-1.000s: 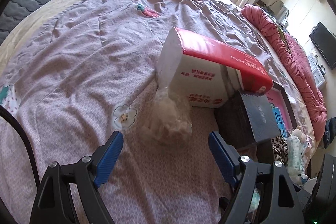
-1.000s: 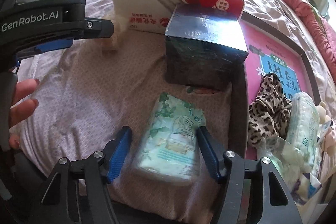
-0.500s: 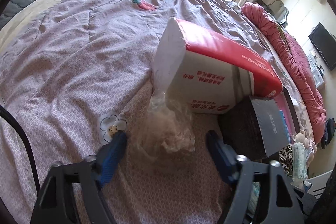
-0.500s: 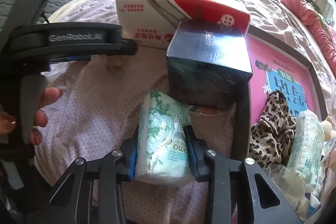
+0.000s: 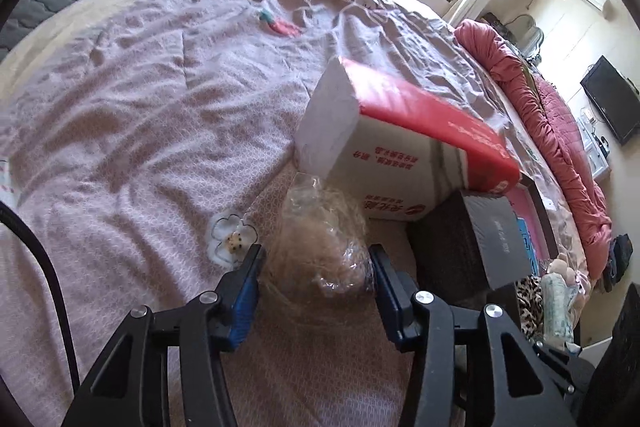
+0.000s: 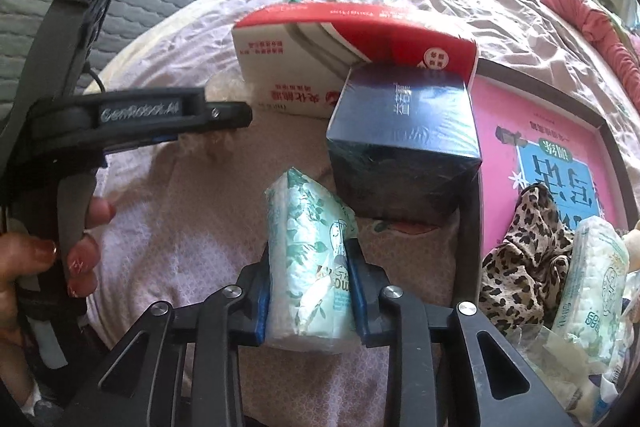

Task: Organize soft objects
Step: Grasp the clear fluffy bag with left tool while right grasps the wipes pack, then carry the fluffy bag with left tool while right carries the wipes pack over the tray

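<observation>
The right hand-held gripper point(image 6: 308, 291) is clamped on a soft tissue pack point(image 6: 310, 259) printed with green leaves. Its blue pads dent the pack's sides, so the grip looks firm enough to carry it. The pack stands on end on the bed point(image 6: 192, 227), just in front of a dark blue box point(image 6: 404, 143).

The left hand-held gripper point(image 5: 316, 283) has its pads against both sides of a clear plastic bag of tan fluffy material point(image 5: 320, 247). I cannot tell whether it is gripping yet or only closing in. The bag lies on the bed, left of the dark blue box and touching the front of a red and white carton point(image 5: 404, 151) that leans on that box.

To the right of the dark blue box lies a shallow dark tray point(image 6: 600, 123) with a pink printed floor. It holds a leopard-print cloth point(image 6: 524, 251), a second tissue pack point(image 6: 592, 283) and crumpled plastic wrappers. This is probably where the soft things are being gathered.
</observation>
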Motion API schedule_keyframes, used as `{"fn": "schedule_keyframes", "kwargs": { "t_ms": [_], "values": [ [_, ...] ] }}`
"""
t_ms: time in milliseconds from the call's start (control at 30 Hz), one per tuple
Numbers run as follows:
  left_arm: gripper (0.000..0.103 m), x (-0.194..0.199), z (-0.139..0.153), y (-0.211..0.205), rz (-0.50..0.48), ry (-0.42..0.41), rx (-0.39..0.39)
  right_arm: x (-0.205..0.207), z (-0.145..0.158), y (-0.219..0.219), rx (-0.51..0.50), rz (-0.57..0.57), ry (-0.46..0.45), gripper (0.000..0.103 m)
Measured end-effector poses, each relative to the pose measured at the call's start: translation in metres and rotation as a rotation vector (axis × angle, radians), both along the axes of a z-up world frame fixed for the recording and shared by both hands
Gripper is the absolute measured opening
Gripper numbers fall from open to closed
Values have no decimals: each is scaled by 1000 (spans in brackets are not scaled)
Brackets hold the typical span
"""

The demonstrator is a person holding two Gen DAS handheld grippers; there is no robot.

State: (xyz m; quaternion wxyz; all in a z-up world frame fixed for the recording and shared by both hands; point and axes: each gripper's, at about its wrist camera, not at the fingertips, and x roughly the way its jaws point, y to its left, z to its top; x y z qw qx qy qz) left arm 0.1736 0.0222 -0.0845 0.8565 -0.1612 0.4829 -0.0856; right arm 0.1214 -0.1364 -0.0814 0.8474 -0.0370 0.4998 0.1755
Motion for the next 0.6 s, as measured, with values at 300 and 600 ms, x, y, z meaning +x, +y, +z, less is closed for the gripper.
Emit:
{"fn": "schedule_keyframes", "kwargs": {
  "t_ms": [300, 600],
  "values": [
    [52, -29, 37, 1, 16, -50, 58, -11, 24, -7, 51, -11, -37, 32],
    [52, -62, 84, -33, -35, -112, 91, -26, 74, -35, 107, -45, -126, 32]
  ]
}}
